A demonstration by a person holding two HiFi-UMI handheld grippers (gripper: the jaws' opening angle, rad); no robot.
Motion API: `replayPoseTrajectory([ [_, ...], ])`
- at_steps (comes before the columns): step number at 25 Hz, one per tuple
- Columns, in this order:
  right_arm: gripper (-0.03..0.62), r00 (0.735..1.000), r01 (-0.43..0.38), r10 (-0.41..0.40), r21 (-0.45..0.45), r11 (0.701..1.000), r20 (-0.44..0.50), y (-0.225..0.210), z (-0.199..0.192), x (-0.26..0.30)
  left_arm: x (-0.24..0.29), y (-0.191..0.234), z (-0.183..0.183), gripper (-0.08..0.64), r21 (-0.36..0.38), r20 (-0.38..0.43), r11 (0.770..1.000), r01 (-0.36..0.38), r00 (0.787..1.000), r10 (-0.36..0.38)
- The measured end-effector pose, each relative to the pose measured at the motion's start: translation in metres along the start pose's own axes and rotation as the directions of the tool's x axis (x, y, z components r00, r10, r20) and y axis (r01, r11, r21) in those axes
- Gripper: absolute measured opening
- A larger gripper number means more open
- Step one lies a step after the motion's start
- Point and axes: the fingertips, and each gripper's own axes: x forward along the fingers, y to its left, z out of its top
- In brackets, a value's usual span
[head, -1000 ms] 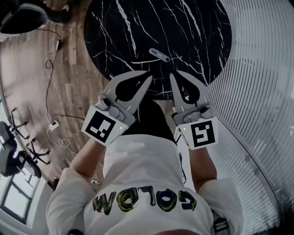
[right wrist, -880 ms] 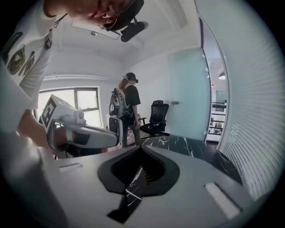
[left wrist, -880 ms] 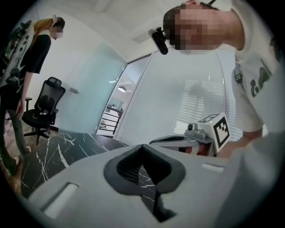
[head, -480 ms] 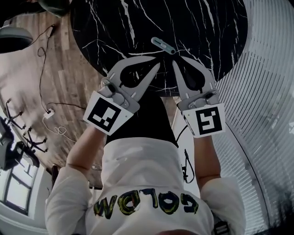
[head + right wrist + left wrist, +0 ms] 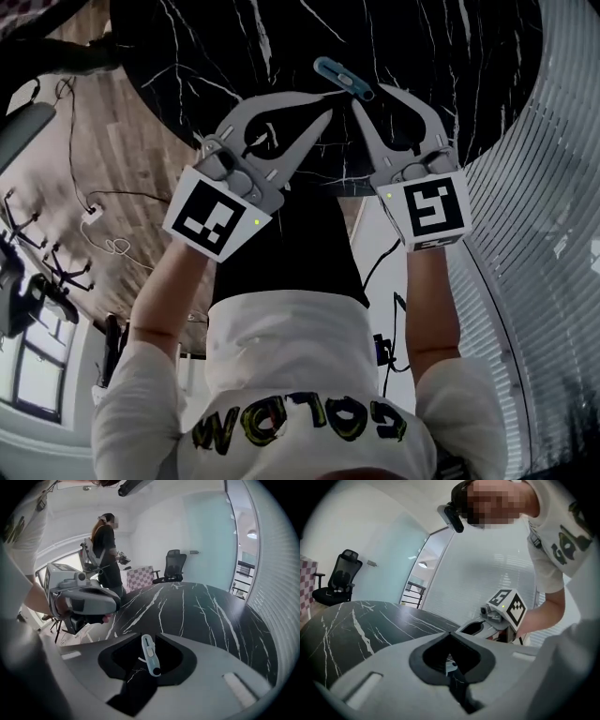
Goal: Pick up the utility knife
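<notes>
bench point(image 5: 441, 37): round black marble top with white veins, filling the top of the head view from about 10 to 2 o'clock.
knife point(image 5: 341, 77): lying flat on the bench near its close edge, pretty much at 12 o'clock in the head view. It has a light blue body, its long axis runs roughly 10 to 4 o'clock, and the dark end is on the 4 o'clock side.
right gripper point(image 5: 368, 96): parked right at that dark end, with the rest of the knife stretching off toward 11 o'clock from the tips.
right fingers point(image 5: 213, 681): opening, with a clear gap at the tips. In the right gripper view the knife sits dead centre in that gap, running 12 to 6 o'clock with the dark end at 6. The pads aren't pressing on it, so nothing is gripped. Can't tell if the tips touch the bench.
left gripper point(image 5: 326, 103): just beside the right one, at its 9 o'clock, aimed toward 2 o'clock. The knife is at about 1 o'clock from its tips, near but apart.
left fingers point(image 5: 393, 672): closed, tips together, nothing held.
background: wood floor point(image 5: 131, 141) at 9 o'clock of the bench with cables point(image 5: 112, 247) on it, and a slatted wall point(image 5: 553, 169) at 3 o'clock. In the right gripper view there's an office chair point(image 5: 172, 564) past the bench at 12 o'clock, a chequered board point(image 5: 139, 577) at its 9 o'clock, and another person point(image 5: 105, 545) standing at 10 o'clock.
</notes>
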Motion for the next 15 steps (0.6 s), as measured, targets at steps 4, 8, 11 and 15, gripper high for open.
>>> replayPoseTrajectory([
  [4, 0.106, 0.995, -0.017, 0.011, -0.060, 0.998, -0.098, -0.004, -0.027, 0.022, 0.008, 0.009, -0.019, 0.003, 0.002, -0.020, 1.000, 0.008, 1.000, -0.007],
  [8, 0.126, 0.982, -0.036, 0.013, -0.122, 0.992, -0.187, -0.006, -0.051, 0.038, 0.013, 0.016, -0.029, 0.003, -0.007, -0.026, 1.000, -0.001, 1.000, 0.001],
  [11, 0.147, 0.976, -0.054, 0.023, -0.137, 0.989, -0.218, -0.009, -0.057, 0.046, 0.016, 0.020, -0.032, 0.003, -0.013, -0.023, 1.000, -0.004, 1.000, 0.004],
  [15, 0.160, 0.957, -0.116, 0.064, -0.174, 0.978, -0.283, -0.004, -0.066, 0.055, 0.017, 0.025, -0.037, 0.003, -0.026, -0.023, 1.000, -0.007, 1.000, 0.006],
])
